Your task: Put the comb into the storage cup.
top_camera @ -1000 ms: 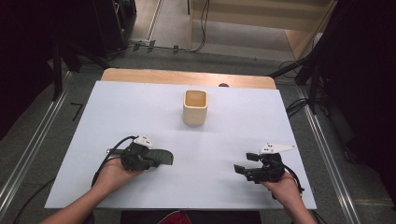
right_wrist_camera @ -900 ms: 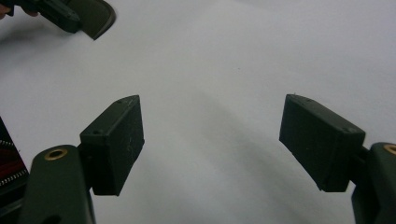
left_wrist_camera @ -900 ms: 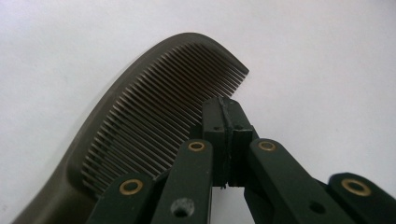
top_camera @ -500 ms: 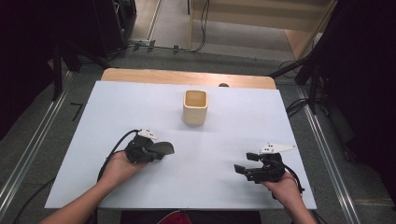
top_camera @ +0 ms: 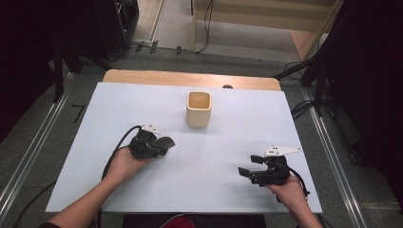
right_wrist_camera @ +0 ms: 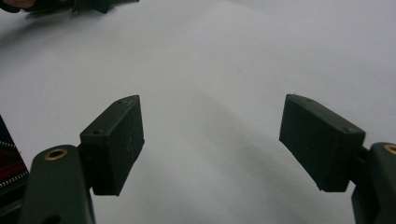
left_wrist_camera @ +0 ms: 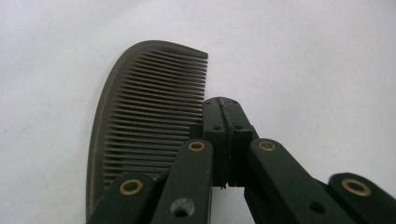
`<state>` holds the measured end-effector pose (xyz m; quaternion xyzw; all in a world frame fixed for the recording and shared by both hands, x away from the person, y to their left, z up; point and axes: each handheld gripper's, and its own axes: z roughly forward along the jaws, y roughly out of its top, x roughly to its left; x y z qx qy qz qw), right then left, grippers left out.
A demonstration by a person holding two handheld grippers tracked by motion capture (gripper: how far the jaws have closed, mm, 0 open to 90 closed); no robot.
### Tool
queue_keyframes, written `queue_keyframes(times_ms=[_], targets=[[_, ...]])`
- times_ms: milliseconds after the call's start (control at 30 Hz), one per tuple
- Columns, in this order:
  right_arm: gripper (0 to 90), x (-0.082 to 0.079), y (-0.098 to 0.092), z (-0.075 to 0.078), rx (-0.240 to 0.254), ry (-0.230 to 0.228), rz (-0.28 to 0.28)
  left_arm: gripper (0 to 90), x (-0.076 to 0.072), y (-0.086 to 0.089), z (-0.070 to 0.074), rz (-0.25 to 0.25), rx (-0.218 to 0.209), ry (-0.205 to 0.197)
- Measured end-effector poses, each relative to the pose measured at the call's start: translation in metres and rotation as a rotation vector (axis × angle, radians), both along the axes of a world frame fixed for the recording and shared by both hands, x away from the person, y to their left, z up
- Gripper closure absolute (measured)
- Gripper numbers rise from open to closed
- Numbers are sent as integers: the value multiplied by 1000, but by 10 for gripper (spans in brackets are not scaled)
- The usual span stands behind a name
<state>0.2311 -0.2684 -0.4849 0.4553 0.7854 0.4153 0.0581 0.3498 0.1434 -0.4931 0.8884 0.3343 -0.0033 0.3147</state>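
1. the left gripper (top_camera: 164, 144) is pinching a dark comb (left_wrist_camera: 144, 116), near the beige cup (top_camera: 198, 109), on its left-front side.
2. the right gripper (right_wrist_camera: 212, 140) is resting spread, well apart from the cup.
3. judged next: carrying the comb over the cup's mouth.

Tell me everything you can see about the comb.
The comb is dark, olive-grey, and looks like plastic. It has a curved back and many fine straight teeth. The left hand-held gripper is shut on its toothed edge. In the high view it sticks out from that gripper over the white table, short of the cup.
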Motion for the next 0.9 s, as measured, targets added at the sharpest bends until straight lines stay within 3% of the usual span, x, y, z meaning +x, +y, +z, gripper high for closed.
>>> queue_keyframes(times_ms=[400,567,733,800,833,900], targets=[[200,0,0,0,0,0,3,900,16,-1,0,32,6,-10],[200,0,-1,0,1,4,6,900,17,1,0,34,-16,4],[200,0,0,0,2,9,9,744,10,8,15,14,-108,-1],[199,0,-1,0,5,8,8,621,7,12,20,19,-127,3],[199,0,-1,0,5,8,8,621,6,14,22,19,-138,6],[199,0,-1,0,9,10,6,533,3,19,27,22,-151,24]])
